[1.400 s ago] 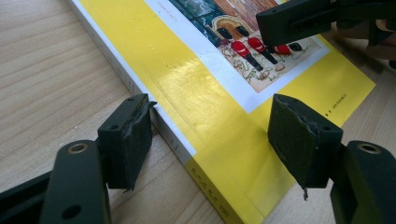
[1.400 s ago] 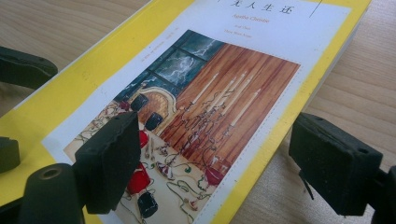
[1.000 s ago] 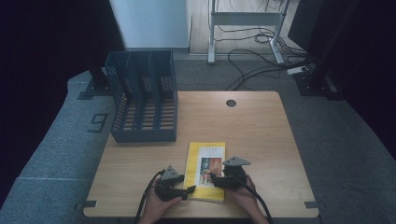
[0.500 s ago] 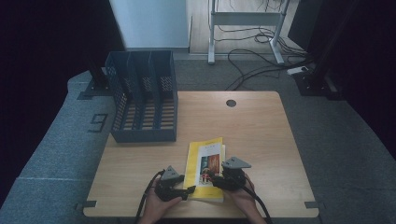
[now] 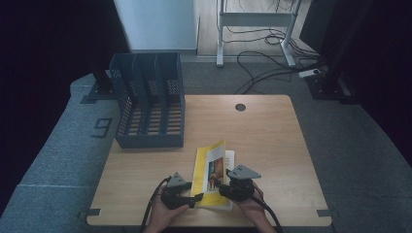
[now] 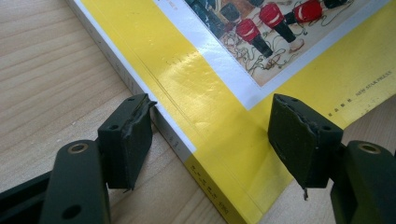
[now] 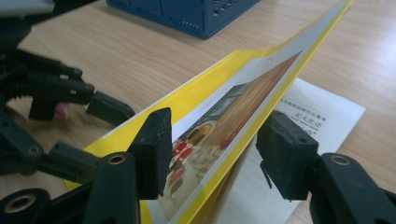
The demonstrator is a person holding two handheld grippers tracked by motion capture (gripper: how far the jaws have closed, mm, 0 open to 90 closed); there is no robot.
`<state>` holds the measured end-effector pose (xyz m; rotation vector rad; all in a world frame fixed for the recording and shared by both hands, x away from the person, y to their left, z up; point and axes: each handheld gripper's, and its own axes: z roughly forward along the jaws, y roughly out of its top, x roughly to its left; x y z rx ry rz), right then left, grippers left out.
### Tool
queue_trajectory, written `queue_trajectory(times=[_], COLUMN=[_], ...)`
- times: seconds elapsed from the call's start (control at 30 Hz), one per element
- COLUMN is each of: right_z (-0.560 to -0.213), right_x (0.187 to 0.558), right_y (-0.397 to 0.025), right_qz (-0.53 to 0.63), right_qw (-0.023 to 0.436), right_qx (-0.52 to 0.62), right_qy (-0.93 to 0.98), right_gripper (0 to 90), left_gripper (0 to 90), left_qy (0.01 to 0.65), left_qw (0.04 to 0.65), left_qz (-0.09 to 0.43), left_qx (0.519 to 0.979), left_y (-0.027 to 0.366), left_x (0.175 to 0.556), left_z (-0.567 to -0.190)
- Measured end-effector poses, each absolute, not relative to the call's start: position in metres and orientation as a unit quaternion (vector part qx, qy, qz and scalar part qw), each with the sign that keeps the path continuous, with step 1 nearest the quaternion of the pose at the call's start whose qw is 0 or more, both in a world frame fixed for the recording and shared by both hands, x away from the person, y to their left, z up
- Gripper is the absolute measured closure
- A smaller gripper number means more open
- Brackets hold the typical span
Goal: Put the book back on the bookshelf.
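Right hand-held gripper (image 7: 210, 154) is lifting the book (image 5: 210, 174) cover, jaws open around it; left hand-held gripper (image 6: 210, 140) is straddling the spine corner, open, gripping nothing. Cover could slip and drop shut.

One book (image 5: 212, 174) lies on the one table (image 5: 272, 141), near its front edge, with a single yellow cover (image 7: 243, 93) lifted off one white page (image 7: 322, 126). Two grippers work at that book: the left gripper (image 5: 194, 199) at its near left corner and the right gripper (image 5: 218, 186) at its right side, each with two black jaws, so four jaws in all. Two hands hold them, the left hand (image 5: 164, 217) and the right hand (image 5: 252, 208). One blue file rack (image 5: 148, 99) stands at the table's far left, split into three slots. One round hole (image 5: 240, 107) sits in the tabletop beyond the book.
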<state>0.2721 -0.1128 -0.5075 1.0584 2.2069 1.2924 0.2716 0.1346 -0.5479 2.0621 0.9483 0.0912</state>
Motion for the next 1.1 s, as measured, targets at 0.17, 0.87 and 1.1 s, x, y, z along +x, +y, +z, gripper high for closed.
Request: queue_trajectory(times=[0.17, 0.87, 1.1], right_z=[-0.512, -0.523, -0.531], right_x=[0.277, 0.318, 0.320], right_y=[-0.112, -0.141, -0.135], right_qz=[0.448, 0.471, 0.439], right_qw=[0.185, 0.079, 0.085], right_qx=[0.371, 0.441, 0.448], right_qy=[0.792, 0.760, 0.774], right_gripper=[46.0, 48.7, 48.5], left_gripper=[30.6, 30.3, 30.3], left_qy=[0.377, 0.375, 0.374], left_qw=[0.421, 0.419, 0.418], left_qz=[0.037, 0.042, 0.043], left_qx=[0.824, 0.826, 0.827], left_y=[0.135, 0.134, 0.134], left_x=[0.272, 0.271, 0.271], left_z=[-0.548, -0.548, -0.548])
